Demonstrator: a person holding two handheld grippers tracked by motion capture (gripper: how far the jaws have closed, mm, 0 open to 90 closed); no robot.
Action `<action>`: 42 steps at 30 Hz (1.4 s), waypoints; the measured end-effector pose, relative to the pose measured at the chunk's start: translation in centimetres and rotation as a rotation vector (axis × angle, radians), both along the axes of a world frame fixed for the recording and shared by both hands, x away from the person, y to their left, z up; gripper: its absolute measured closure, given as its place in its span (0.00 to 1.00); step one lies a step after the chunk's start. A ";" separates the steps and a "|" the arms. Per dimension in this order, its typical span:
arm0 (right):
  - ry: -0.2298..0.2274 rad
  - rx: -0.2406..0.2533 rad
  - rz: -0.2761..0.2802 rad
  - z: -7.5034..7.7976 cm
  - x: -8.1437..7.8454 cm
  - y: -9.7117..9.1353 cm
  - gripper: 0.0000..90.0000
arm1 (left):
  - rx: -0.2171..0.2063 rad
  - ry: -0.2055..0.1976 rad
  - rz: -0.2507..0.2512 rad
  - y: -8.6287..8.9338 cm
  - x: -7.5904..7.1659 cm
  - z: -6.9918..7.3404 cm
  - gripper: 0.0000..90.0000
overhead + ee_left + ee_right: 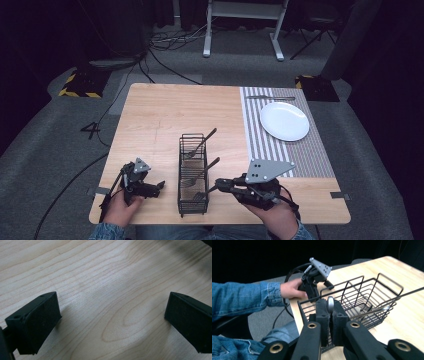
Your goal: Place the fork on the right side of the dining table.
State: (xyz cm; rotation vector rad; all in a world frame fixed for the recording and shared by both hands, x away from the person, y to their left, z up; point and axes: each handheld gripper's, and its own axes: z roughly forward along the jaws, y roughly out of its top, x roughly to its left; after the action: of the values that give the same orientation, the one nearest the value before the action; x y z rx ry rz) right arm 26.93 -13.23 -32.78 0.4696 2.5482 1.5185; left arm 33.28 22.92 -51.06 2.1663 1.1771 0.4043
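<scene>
A black wire basket [181, 165] stands near the table's front edge, between my two grippers. My right gripper [220, 186] is shut on the handle of a fork [202, 194] whose head lies in the basket's near end. In the right gripper view, the fork handle's rounded silver tip [330, 303] pokes up between the closed pads of the right gripper [330, 308], just at the basket's rim [352, 283]. Two more forks [202, 142] lean in the basket with their handles out to the right. My left gripper [157, 186] rests left of the basket; the left gripper [112, 320] is open over bare wood.
A white plate [284, 120] sits on a striped placemat [310, 155] at the right, with a utensil [270, 97] lying at the mat's far end. The wooden table [160, 115] ends close to both hands. A person's denim sleeve [239, 298] is at the left.
</scene>
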 end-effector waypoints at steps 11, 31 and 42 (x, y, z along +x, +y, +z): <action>-0.008 0.059 0.004 2.4 0.2 -1.7 0.96 | 0.000 0.001 0.000 0.0 0.0 0.0 0.00; -0.036 0.115 -0.102 5.3 1.8 -6.7 0.96 | 0.001 0.001 -0.001 0.0 0.0 0.0 0.00; -0.064 0.115 -0.210 5.8 2.8 -9.6 0.96 | 0.001 0.002 -0.001 0.0 0.0 0.0 0.00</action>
State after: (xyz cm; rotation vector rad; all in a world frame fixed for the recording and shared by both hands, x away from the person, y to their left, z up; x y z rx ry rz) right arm 29.75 -22.87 -27.02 0.6691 2.2904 1.5802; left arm 33.27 22.92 -51.05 2.1682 1.1765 0.4026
